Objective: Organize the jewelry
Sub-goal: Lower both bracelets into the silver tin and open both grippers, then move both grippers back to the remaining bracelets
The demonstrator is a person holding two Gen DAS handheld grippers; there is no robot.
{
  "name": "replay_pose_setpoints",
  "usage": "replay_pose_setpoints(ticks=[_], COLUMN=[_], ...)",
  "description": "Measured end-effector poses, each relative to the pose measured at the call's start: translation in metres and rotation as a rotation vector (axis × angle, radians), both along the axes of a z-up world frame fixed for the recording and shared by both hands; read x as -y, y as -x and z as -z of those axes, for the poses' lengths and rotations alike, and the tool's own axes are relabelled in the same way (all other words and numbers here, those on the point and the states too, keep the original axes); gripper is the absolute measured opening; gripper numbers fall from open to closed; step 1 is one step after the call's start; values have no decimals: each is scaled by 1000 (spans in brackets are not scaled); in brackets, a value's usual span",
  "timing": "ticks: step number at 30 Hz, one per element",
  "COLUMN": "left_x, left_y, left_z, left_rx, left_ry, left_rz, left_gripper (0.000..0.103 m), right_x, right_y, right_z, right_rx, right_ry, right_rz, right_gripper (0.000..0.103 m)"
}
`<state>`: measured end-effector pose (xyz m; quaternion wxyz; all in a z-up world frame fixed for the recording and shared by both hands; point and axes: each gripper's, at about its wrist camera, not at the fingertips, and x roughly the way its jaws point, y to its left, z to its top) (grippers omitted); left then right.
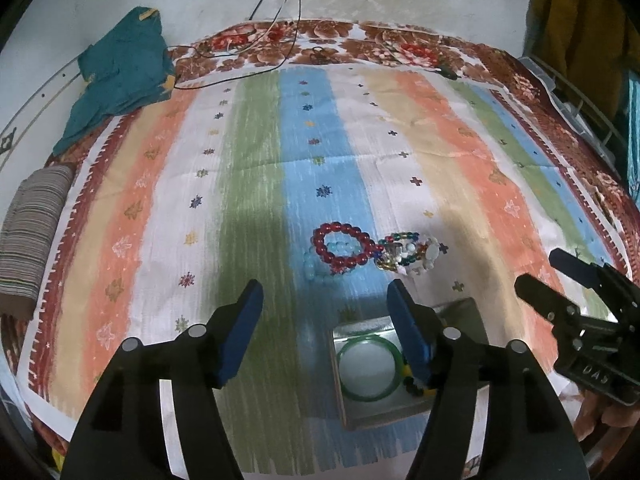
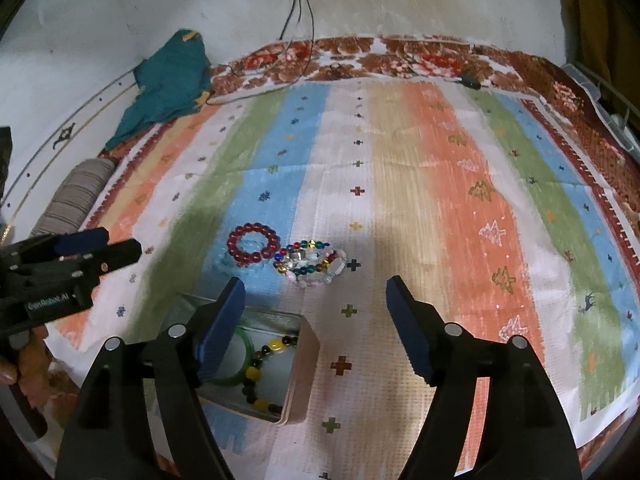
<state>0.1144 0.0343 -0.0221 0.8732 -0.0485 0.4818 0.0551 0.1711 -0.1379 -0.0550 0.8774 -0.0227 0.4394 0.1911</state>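
A red bead bracelet (image 1: 344,249) lies on the striped cloth over a pale blue bead bracelet (image 1: 310,266). Right of it sits a heap of multicoloured and white bead bracelets (image 1: 406,254). The red bracelet (image 2: 252,243) and the heap (image 2: 310,262) also show in the right wrist view. A small metal tin (image 2: 298,364) holds a green bangle (image 1: 368,368) and a yellow and black bead bracelet (image 2: 262,374). My left gripper (image 1: 324,304) is open and empty just short of the bracelets. My right gripper (image 2: 314,300) is open and empty, right of the tin.
A teal cloth (image 1: 120,76) lies at the far left of the bed. A striped roll (image 1: 32,232) lies on the left edge. Cables (image 1: 280,20) hang down the wall at the back. A wire rack (image 1: 580,112) stands at the right.
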Motion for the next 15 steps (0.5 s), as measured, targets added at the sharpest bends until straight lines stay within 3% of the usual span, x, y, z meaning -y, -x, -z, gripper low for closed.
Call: replay_pose_setpoints(ticks=[15], left_x=[-4], left_y=[-30], left_z=[14], left_rx=[-51], left_ry=[-25], left_rz=[1], left_gripper=[72], right_x=[-4], right_y=[-30], right_z=[18], right_rx=[-61], right_ry=[34], right_rz=[17], right_gripper=[86])
